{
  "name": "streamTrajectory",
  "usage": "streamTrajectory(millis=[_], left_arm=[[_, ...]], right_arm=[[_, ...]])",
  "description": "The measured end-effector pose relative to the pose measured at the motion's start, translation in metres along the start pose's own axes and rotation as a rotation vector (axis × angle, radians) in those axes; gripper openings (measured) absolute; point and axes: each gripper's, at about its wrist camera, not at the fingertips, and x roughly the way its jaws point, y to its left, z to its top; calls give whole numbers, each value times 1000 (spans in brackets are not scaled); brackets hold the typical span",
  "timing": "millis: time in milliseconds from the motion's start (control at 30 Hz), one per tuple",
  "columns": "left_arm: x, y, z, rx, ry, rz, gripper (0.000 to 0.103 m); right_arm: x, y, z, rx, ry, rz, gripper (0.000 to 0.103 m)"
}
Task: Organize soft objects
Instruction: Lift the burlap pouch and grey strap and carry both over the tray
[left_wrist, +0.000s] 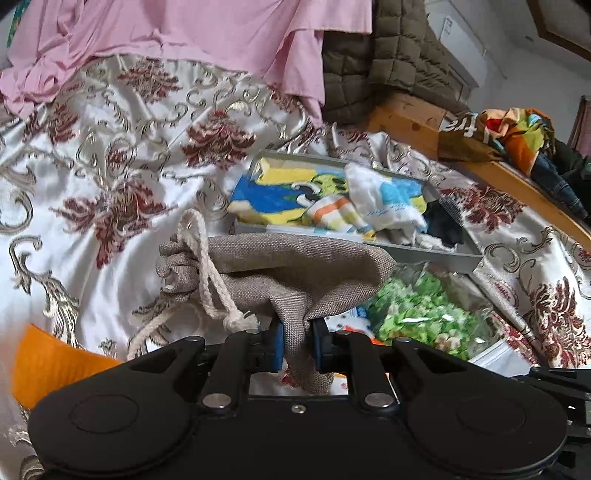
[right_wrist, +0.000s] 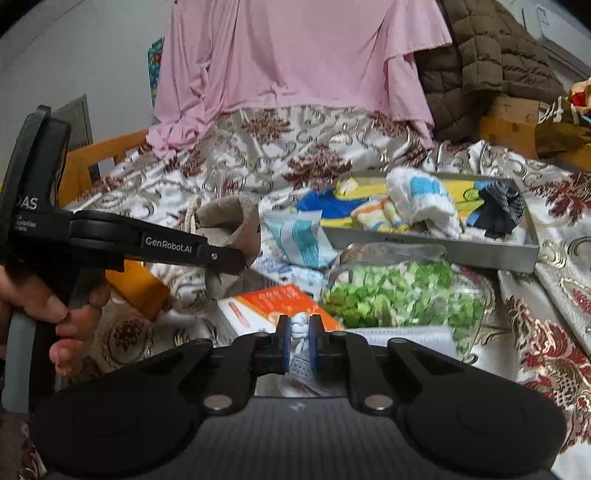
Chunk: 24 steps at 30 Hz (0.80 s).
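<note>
- My left hand-held gripper (left_wrist: 298, 341) is pinched nearly closed on a fold of the burlap drawstring pouch (left_wrist: 288, 266). The pouch hangs off the pads, lifted above the patterned bedspread (left_wrist: 110, 155), with its cord (left_wrist: 207, 273) dangling to the left.
- I judge the pouch light and limp, and its coarse weave should give the pads good friction. It sags at the open mouth, so a hold near the gathered neck by the cord would control it better than this fold at the body.
- In the middle, an orange-and-white packet (right_wrist: 280, 299) and a blue-striped plastic wrapper (right_wrist: 299, 236) lie flat on the bed.
- My right hand-held gripper (right_wrist: 298, 345) is closed almost fully on a small pale wad of soft material (right_wrist: 300, 328). I cannot tell exactly what it is. It looks compressible and nearly weightless.
- Just right of centre, a clear bag of green pieces (right_wrist: 399, 295) rests on the bed. It is probably slippery and shifts its shape, so the bunched top is the best place to take it.
- Farther right and behind, the grey tray (right_wrist: 443, 251) holds folded cloths, among them a white-and-blue cloth (right_wrist: 421, 203).
</note>
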Motion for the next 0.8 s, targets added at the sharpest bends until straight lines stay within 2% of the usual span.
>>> streamTrajectory(millis=[433,633,800], left_arm=[[-31,-42,7,81,-79,-34,16],[-35,-59,11,90,-90,-34,16],[-29,-72,29,73,-120,-33,16]], right_arm=[[-30,-17,14,88,-164,23,11],[-41,-25,28,116,-230,20,11],[-48,-38,48,125,-291,21,11]])
